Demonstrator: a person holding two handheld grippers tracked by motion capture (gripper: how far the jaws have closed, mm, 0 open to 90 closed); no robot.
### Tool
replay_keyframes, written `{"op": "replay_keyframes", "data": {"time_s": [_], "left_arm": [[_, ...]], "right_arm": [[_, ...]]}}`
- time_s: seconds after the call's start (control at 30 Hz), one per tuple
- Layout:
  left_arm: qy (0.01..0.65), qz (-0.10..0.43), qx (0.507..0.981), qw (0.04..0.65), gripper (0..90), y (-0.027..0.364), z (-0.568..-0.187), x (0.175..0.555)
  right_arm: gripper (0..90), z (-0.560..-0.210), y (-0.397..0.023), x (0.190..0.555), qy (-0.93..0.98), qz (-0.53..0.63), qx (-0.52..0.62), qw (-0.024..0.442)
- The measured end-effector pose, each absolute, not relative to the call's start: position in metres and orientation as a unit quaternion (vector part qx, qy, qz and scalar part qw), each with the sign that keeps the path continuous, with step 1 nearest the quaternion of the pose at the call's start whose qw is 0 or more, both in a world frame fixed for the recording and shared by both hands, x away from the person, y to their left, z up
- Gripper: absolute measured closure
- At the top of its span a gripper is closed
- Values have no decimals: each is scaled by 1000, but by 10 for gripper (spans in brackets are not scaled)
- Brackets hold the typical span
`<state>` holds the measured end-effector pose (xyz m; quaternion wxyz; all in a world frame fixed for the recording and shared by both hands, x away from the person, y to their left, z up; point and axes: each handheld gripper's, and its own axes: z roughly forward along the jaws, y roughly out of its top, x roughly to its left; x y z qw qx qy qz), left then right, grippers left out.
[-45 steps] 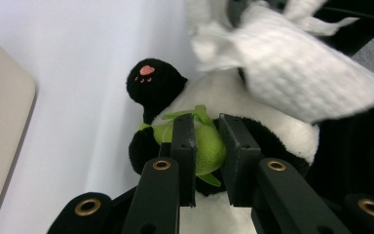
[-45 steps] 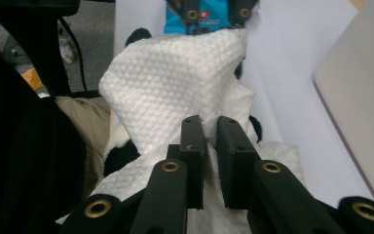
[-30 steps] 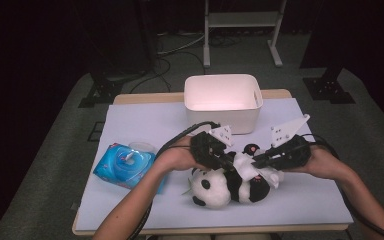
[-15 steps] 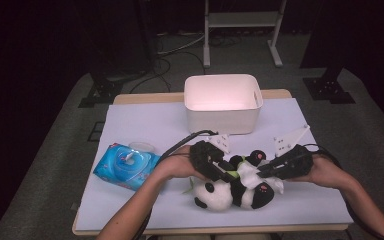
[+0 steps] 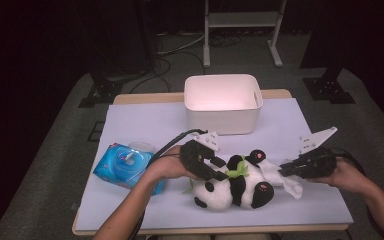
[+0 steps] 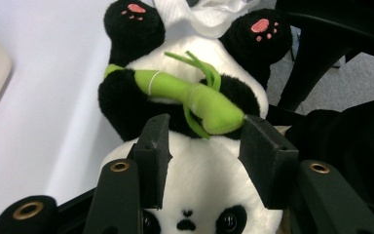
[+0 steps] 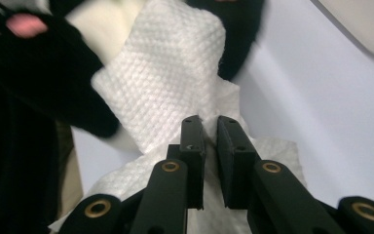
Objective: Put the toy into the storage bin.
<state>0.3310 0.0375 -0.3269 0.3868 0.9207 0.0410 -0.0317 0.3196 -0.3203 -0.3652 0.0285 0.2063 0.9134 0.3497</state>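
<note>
**A:** Where does the black-and-white plush panda toy (image 5: 232,186) lie?

**B:** On its back on the pale lilac tabletop (image 5: 145,120), near the front edge and a little right of the middle. Its white head points to the front edge, and its black feet with pink soles point toward the right edge. A soft green bamboo stalk (image 6: 190,95) lies across its chest, under the black arms.

**A:** And the left gripper (image 5: 214,169)?

**B:** It hovers over the panda's head and chest. In the left gripper view its two black jaws stand apart on either side of the panda's upper body, just below the bamboo. They have just been opening; the panda is between them, but the pads do not press on it.

**A:** The right gripper (image 5: 284,172)?

**B:** It sits by the panda's feet, toward the right edge. Its jaws are nearly together and pinch a white textured paper wipe (image 7: 168,83), which lies between the panda's legs and spreads on the tabletop below the jaws.

**A:** Anything else on the tabletop?

**B:** A white rectangular plastic bin (image 5: 223,102) stands at the back edge, around the middle. A blue soft pack of wet wipes (image 5: 126,164) lies near the left edge, well apart from the bin and beside the person's left forearm.
</note>
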Motion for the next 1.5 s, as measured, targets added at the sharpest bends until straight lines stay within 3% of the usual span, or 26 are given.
{"op": "replay_keyframes", "data": {"time_s": [0.27, 0.37, 0.47, 1.5], "left_arm": [[51, -22, 922, 383, 523, 47, -329, 331], [55, -22, 921, 386, 511, 50, -331, 331], [57, -22, 922, 383, 499, 51, -333, 332], [116, 1, 908, 403, 332, 86, -345, 332]], "right_arm": [[808, -383, -360, 318, 903, 335, 265, 39], [735, -395, -376, 318, 898, 322, 297, 41], [718, -401, -381, 317, 896, 324, 303, 35], [593, -361, -333, 335, 895, 377, 234, 40]]}}
